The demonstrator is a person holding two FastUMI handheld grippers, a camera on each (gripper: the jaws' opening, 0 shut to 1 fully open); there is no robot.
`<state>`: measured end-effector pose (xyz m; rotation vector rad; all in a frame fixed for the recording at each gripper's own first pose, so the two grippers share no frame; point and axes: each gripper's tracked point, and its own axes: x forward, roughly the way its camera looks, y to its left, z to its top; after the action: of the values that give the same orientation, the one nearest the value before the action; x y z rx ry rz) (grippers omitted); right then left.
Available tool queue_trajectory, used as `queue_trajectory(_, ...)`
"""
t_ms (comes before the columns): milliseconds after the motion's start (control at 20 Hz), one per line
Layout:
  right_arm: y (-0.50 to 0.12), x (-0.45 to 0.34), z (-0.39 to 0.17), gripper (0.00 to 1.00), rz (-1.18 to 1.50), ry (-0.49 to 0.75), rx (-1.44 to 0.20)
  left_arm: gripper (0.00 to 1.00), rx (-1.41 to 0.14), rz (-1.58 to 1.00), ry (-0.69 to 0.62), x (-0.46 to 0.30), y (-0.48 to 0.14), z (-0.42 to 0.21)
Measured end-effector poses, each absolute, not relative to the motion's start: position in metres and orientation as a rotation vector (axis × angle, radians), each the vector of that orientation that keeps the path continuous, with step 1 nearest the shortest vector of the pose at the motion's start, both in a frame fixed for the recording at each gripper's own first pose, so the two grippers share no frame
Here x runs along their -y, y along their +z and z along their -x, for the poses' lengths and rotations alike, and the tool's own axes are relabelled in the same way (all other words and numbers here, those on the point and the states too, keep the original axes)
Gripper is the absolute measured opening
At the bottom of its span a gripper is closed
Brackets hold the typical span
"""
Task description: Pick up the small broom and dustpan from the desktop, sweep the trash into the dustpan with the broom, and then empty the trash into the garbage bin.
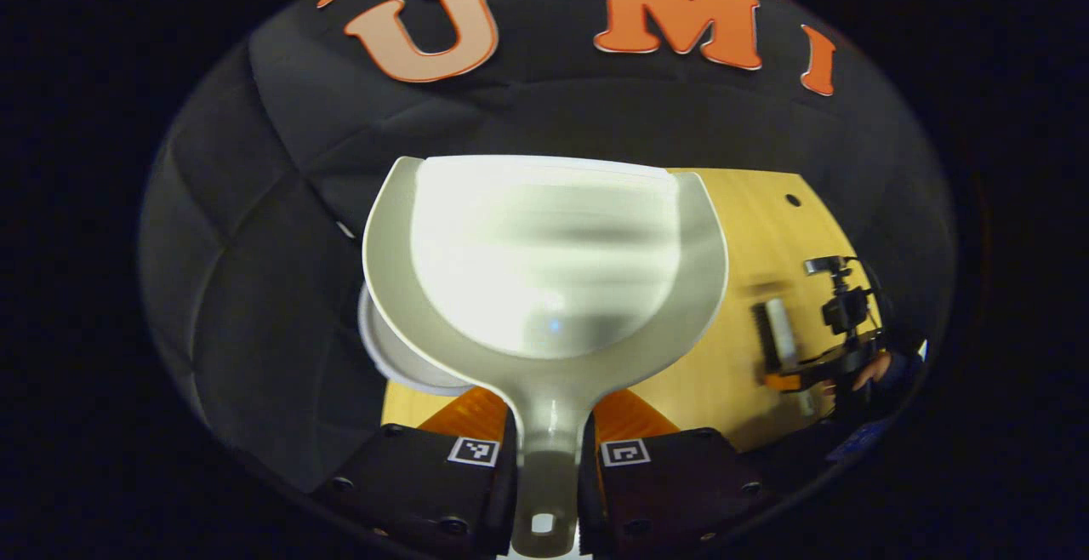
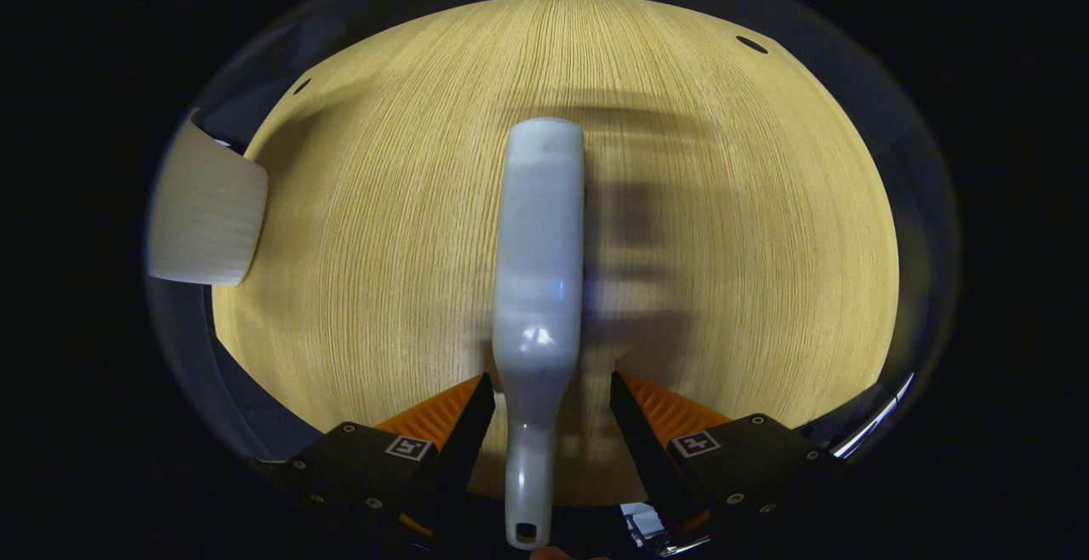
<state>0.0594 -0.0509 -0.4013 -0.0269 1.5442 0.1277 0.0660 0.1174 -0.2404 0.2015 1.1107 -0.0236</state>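
In the left gripper view, your left gripper point(image 1: 544, 479) is clamped on the dustpan point(image 1: 544, 262) handle. The pan is lifted, its smooth pale scoop tipped over the desk's edge above a white rounded rim, likely the garbage bin point(image 1: 400, 364). Tilt unevenly and trash could miss that rim. Farther off on the wooden desk point(image 1: 740, 228), the other gripper carries the broom.

In the right gripper view, the broom point(image 2: 540, 262) hangs above the grained desk, its glossy tapered handle lying between your right gripper's point(image 2: 549, 424) fingers. These stand apart beside it, so I cannot tell whether they press; a loose hold would drop it. A ribbed pale object point(image 2: 204, 211) sits at the left edge.
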Motion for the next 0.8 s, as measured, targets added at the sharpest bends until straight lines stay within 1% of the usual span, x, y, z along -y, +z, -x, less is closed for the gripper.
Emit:
queue_trajectory(50,-0.401,0.051,-0.059,0.86,0.026,0.129,-1.543,0.29,-1.112,-0.166,-0.071,-0.093,-0.248,-0.061)
queue_trajectory(100,-0.400,0.050,-0.059,0.86,0.024,0.128,-1.544,0.29,-1.123,-0.133,-0.106,-0.099,-0.259,-0.066)
queue_trajectory(150,-0.399,0.051,-0.058,0.87,0.021,0.127,-1.544,0.29,-1.143,-0.114,-0.139,-0.069,-0.273,-0.074)
queue_trajectory(200,-0.399,0.051,-0.057,0.86,0.019,0.125,-1.545,0.29,-1.173,-0.099,-0.157,-0.054,-0.289,-0.066)
queue_trajectory(250,-0.398,0.050,-0.056,0.86,0.017,0.126,-1.544,0.29,-1.203,-0.075,-0.168,-0.053,-0.287,-0.056)
queue_trajectory(350,-0.396,0.051,-0.057,0.87,0.012,0.122,-1.542,0.29,-1.293,0.003,-0.186,-0.023,-0.332,-0.045)
queue_trajectory(550,-0.394,0.054,-0.057,0.87,0.015,0.110,-1.535,0.29,-1.433,-0.024,-0.147,-0.037,-0.394,-0.030)
queue_trajectory(650,-0.394,0.055,-0.057,0.89,0.018,0.110,-1.535,0.29,-1.508,0.003,-0.126,-0.042,-0.417,-0.020)
queue_trajectory(700,-0.395,0.055,-0.057,0.96,0.022,0.111,-1.535,0.29,-1.531,0.010,-0.112,-0.046,-0.428,-0.017)
queue_trajectory(750,-0.395,0.055,-0.057,0.90,0.024,0.111,-1.535,0.30,-1.554,0.017,-0.102,-0.047,-0.436,-0.014)
queue_trajectory(800,-0.395,0.055,-0.056,0.90,0.026,0.110,-1.537,0.30,-1.570,0.026,-0.097,-0.049,-0.441,-0.011)
